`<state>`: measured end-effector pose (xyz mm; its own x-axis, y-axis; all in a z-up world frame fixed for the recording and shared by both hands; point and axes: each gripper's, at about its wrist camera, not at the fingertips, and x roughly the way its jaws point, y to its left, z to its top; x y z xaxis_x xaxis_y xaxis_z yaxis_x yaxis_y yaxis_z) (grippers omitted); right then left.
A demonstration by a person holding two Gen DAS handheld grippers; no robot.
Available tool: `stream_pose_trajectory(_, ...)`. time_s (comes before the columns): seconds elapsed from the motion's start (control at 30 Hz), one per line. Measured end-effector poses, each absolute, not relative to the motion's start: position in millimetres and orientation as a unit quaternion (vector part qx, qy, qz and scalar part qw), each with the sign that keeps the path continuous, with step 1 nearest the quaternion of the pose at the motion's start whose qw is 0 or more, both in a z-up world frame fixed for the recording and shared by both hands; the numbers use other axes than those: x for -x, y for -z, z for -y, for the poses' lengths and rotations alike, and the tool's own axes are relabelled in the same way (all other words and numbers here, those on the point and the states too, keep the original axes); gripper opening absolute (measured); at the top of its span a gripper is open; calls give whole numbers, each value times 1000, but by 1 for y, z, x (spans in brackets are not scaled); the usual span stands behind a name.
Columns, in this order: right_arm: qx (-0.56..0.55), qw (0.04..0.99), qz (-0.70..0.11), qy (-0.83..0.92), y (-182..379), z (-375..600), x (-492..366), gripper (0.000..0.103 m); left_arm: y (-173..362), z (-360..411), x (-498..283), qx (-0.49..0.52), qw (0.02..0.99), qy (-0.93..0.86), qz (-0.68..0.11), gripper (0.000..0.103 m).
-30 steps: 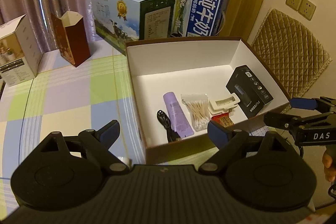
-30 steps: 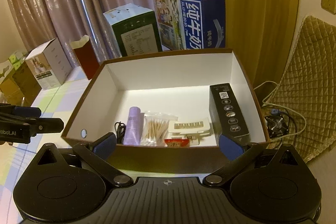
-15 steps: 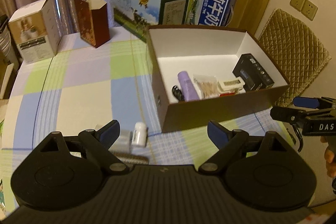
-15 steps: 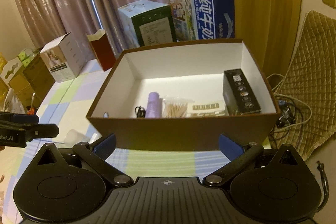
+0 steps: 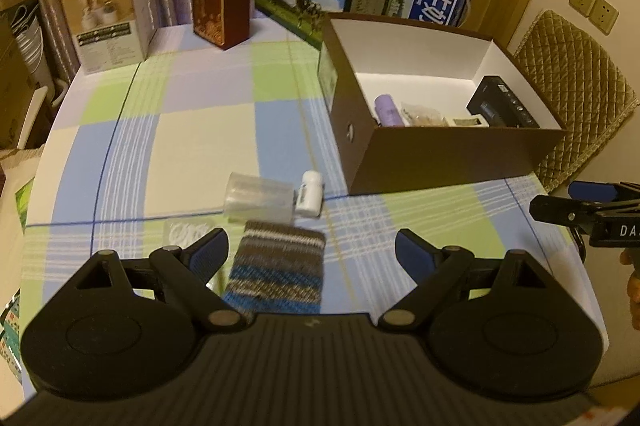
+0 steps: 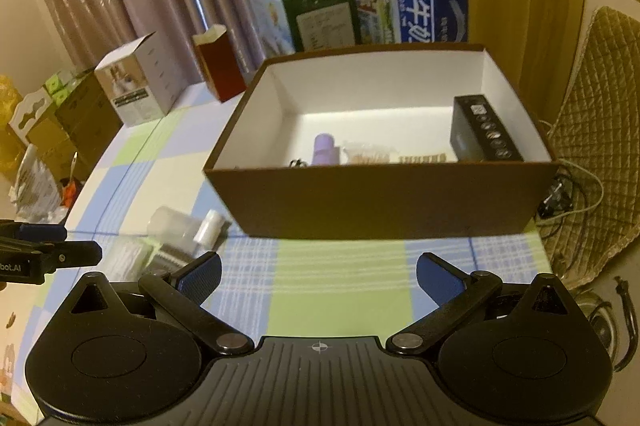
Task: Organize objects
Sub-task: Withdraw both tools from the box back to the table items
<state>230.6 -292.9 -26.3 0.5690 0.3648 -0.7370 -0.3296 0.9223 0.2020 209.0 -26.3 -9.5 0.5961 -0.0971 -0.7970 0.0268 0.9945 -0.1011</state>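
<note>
A: Count on the checked tablecloth [image 5: 192,146], outside the box?

B: Four loose things at 12 o'clock of the left gripper [image 5: 312,250]: one clear plastic cup [image 5: 258,200] on its side, one small white bottle [image 5: 310,193] touching the cup's mouth, one striped knitted pouch [image 5: 278,266] just below both, one clear wrapped packet [image 5: 188,232] at 9 o'clock of the pouch.

A: And inside the brown box [image 6: 384,202]?

B: One purple tube [image 6: 323,149], one bag of cotton swabs [image 6: 366,153], one black carton [image 6: 484,130] against the 3 o'clock wall, one black cord [image 6: 298,163], one pale flat pack [image 6: 422,158]. White lining, rear half bare.

A: Room to move?

B: Open cloth at 10 o'clock of the left gripper. Four cartons along the far edge. Table edge close at 3 o'clock of the box.

A: Jaws?

B: Left spread wide, holding nothing. Right gripper [image 6: 318,276] likewise spread, empty, facing the box's near wall.
</note>
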Motion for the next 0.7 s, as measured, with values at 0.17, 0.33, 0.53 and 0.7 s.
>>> stream_pose_trajectory(0.17,-17,879,-430,-204,31,280,-223,101,16,13,-197,44,889,27,-456,88)
stream_pose_trajectory(0.33,-15,872,-441,-210,38,266,-217,101,22,-1,-186,46,885,15,-464,88)
stream_pose_trajectory(0.53,-15,862,-455,-221,50,246,-214,101,30,-20,-177,53,878,-4,-475,88)
stream_pose_trajectory(0.7,-14,853,-466,-235,60,224,-213,101,37,-35,-170,57,873,-18,-483,88)
